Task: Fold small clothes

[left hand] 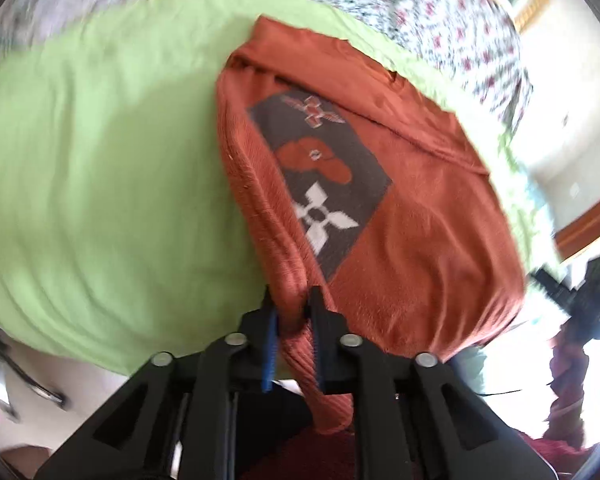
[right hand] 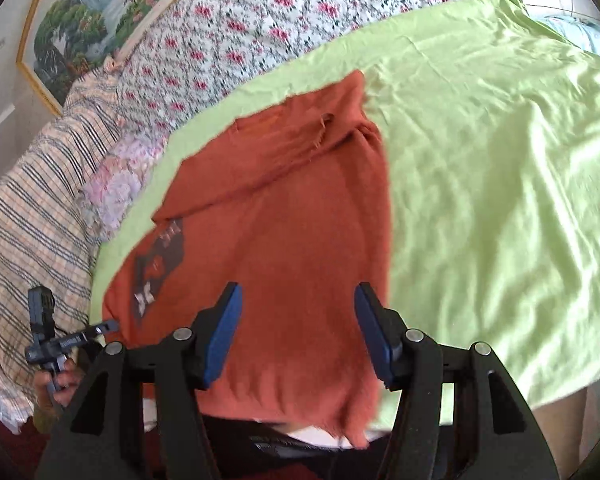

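A rust-orange small shirt with a dark printed panel lies on a light green sheet. My left gripper is shut on the shirt's near left edge, with a bunched fold of fabric between its blue pads. In the right wrist view the same shirt lies spread below my right gripper, which is open with its jaws wide apart over the shirt's near hem. The left gripper shows at the far left of that view, by the shirt's corner.
The green sheet covers a bed with a floral cover behind it. A striped plaid cloth lies at the left. A framed landscape painting hangs on the wall. The bed's near edge runs along the bottom.
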A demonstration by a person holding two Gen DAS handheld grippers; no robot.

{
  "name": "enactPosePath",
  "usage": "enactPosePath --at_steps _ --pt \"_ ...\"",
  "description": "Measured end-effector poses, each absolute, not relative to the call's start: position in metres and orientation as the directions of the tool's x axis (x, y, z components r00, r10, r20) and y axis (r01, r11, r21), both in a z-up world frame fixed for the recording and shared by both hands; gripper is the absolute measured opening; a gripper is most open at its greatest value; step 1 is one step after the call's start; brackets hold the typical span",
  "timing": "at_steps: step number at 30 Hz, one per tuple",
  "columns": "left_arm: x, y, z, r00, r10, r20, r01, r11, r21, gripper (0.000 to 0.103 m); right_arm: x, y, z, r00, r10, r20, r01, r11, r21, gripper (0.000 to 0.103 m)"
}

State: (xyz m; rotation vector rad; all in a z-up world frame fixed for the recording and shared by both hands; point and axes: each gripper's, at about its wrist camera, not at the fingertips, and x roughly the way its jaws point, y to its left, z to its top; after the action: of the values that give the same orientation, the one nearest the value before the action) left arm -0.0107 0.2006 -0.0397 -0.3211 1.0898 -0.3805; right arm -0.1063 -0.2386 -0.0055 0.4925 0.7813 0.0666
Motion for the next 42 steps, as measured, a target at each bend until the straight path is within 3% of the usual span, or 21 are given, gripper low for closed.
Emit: enactPosePath --at_steps 1,3,5,8,14,21,24,26,28,36,42 --pt "-0.011 0.203 -0.046 0.403 -0.465 -0.788 0.134 0.882 -0.452 0.023 -0.11 -0.237 -0.009 0.699 0.249 -0.67 0.116 0.885 0.45 0.059" --pt "-0.005 0.2 -0.057 0.384 -0.486 -0.785 0.134 0.87 -0.474 0.047 -0.12 -0.231 -0.016 0.67 0.263 -0.694 0.104 0.893 0.439 0.059" --pt "-0.003 0.201 -0.065 0.367 -0.501 -0.784 0.125 0.861 -0.492 0.058 -0.132 -0.227 -0.019 0.656 0.263 -0.707 0.087 0.905 0.417 0.059" --pt "-0.002 0.2 -0.074 0.358 -0.534 -0.766 0.14 0.842 -0.522 0.06 -0.15 -0.222 -0.028 0.629 0.262 -0.732 0.066 0.92 0.386 0.059" --pt "-0.003 0.205 -0.078 0.356 -0.568 -0.743 0.164 0.82 -0.548 0.053 -0.157 -0.225 -0.061 0.574 0.236 -0.784 0.11 0.927 0.36 0.059" --pt "-0.008 0.21 -0.081 0.354 -0.583 -0.731 0.207 0.811 -0.547 0.044 -0.138 -0.209 -0.078 0.571 0.312 -0.759 0.037 0.914 0.403 0.056" --pt "-0.011 0.214 -0.083 0.348 -0.585 -0.733 0.223 0.811 -0.541 0.034 -0.131 -0.199 -0.085 0.572 0.325 -0.754 0.006 0.917 0.399 0.038" --pt "-0.012 0.216 -0.084 0.341 -0.588 -0.733 0.23 0.809 -0.541 0.028 -0.133 -0.196 -0.084 0.575 0.332 -0.748 -0.013 0.918 0.397 0.014" --pt "-0.014 0.219 -0.086 0.336 -0.591 -0.734 0.238 0.807 -0.54 0.025 -0.137 -0.197 -0.081 0.579 0.35 -0.736 -0.033 0.913 0.407 0.008" --pt "-0.013 0.229 -0.092 0.317 -0.653 -0.688 0.222 0.756 -0.615 0.031 -0.159 -0.209 -0.055 0.642 0.453 -0.619 -0.087 0.845 0.527 0.007" --pt "-0.017 0.238 -0.091 0.349 -0.65 -0.675 0.232 0.758 -0.61 0.022 -0.156 -0.207 -0.054 0.643 0.459 -0.613 -0.089 0.84 0.535 0.007"
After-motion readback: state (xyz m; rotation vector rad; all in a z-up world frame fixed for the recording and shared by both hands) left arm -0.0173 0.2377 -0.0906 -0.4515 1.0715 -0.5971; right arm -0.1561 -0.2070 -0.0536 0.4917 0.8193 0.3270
